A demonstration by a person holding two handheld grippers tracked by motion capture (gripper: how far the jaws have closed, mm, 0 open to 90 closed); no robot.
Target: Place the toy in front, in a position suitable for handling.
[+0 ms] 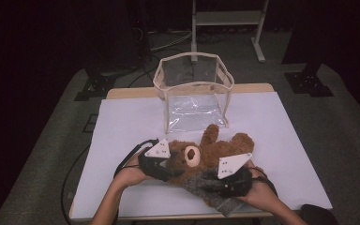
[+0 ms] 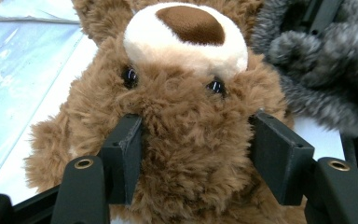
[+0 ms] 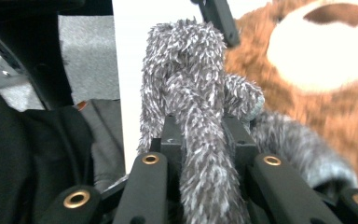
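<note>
- Near the counter's near edge, the right gripper has its fingers clenched on a grey fuzzy cloth.
- The left gripper clasps the brown teddy bear's head.
- A clear bag stands toward the far edge.

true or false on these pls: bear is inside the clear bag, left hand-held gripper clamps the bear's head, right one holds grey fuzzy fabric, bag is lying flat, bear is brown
1. The teddy bear is inside the clear bag: false, it lies on the table in front of it.
2. The left hand-held gripper clamps the bear's head: true.
3. The right hand-held gripper holds grey fuzzy fabric: true.
4. The bag lies flat: false, it stands upright and open.
5. The bear is brown: true.
</note>
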